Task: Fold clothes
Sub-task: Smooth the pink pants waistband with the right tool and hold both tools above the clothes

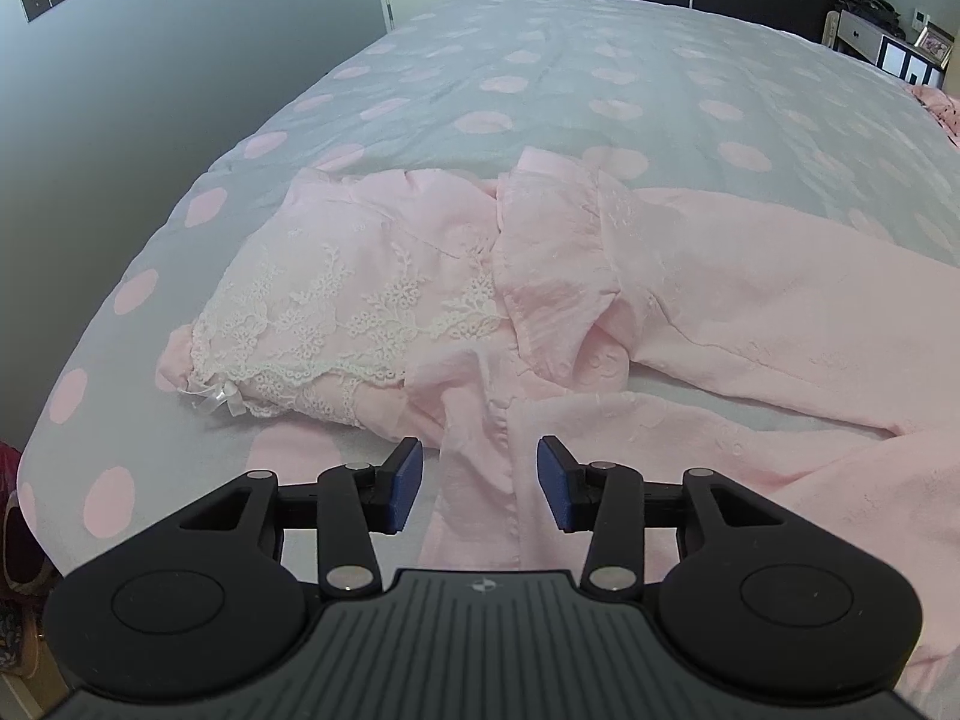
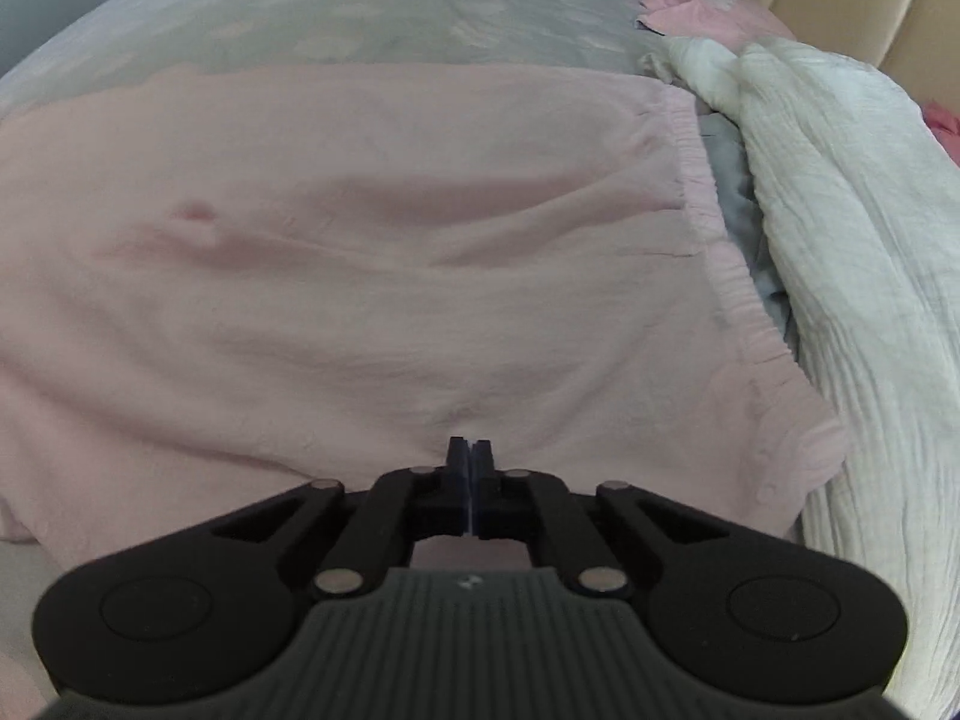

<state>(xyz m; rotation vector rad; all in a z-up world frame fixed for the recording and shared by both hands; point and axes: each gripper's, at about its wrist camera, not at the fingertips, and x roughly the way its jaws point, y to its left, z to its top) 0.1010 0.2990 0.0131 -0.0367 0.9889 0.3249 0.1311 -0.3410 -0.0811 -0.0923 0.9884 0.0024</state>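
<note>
Spread across both views is a bed covered by a grey duvet [image 1: 540,72] with pink dots, bounded by a grey wall at the upper left of the left wrist view. On it, across the middle of that view, a pink garment [image 1: 690,276] is laid out, its lace-trimmed bodice [image 1: 312,306] at the centre left and a narrow strip of its fabric running down toward the bottom centre. The left gripper [image 1: 480,483] is held with its blue-padded fingers [image 1: 403,477] spread wide, one on each side of that strip, and nothing is clasped. In the right wrist view the same pink cloth [image 2: 390,252] fills the middle, with its gathered hem [image 2: 720,276] at the right, just beside a crumpled white cloth [image 2: 840,240]. The right gripper [image 2: 471,456] is pressed together at the near edge of the fabric, which is puckered at the tips, so an edge is judged to be pinched, though the cloth between the pads cannot be seen. A slip is the likely risk: thin fabric may be pulled from the right pinch when lifted. Were the left fingers closed too shallowly, only one layer might be caught, and the fold would be skewed; the lace could also be snagged.
</note>
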